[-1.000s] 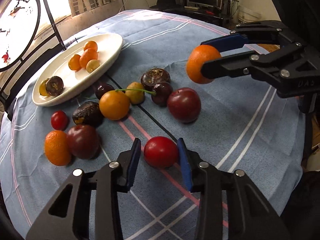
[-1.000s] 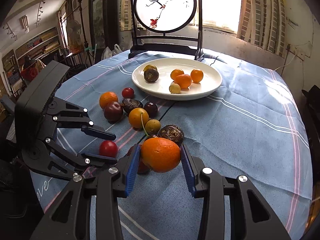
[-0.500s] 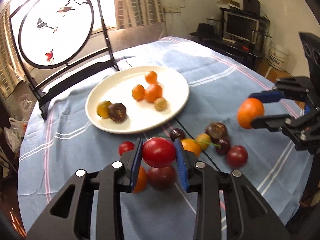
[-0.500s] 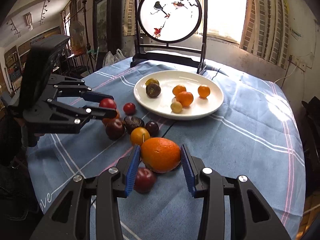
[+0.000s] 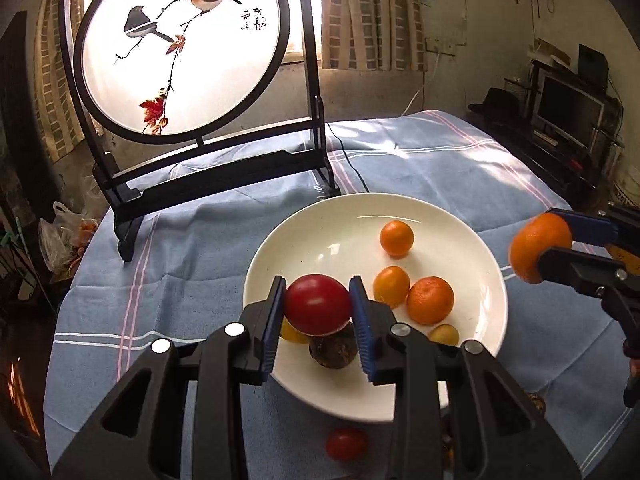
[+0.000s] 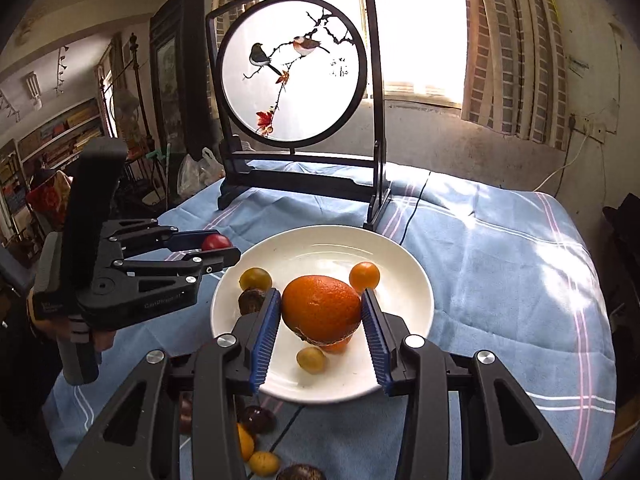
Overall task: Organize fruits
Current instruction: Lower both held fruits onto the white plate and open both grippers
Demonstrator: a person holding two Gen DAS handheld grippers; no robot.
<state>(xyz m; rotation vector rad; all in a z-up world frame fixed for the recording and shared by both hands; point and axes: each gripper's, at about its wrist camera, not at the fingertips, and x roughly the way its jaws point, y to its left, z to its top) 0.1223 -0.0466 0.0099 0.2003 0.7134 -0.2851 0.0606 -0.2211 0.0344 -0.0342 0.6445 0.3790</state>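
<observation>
My left gripper (image 5: 318, 310) is shut on a red tomato (image 5: 317, 309) and holds it above the near left part of the white plate (image 5: 340, 216). My right gripper (image 6: 320, 314) is shut on a large orange (image 6: 321, 307) above the plate's middle (image 6: 412, 276). In the left wrist view the orange (image 5: 538, 246) hangs over the plate's right rim. In the right wrist view the tomato (image 6: 215, 242) shows at the plate's left rim. The plate holds small oranges (image 5: 430, 300), a dark brown fruit (image 5: 333, 350) and yellow fruits (image 6: 255, 279).
A round bird-painting screen on a black stand (image 5: 188, 80) stands on the blue tablecloth (image 5: 180, 264) behind the plate. A small tomato (image 5: 346, 444) and several loose fruits (image 6: 256, 420) lie on the cloth in front of the plate.
Both grippers have moved forward with their fruit, from over the loose fruit pile to above the plate. The left one lifted the tomato off the cloth a second ago.
</observation>
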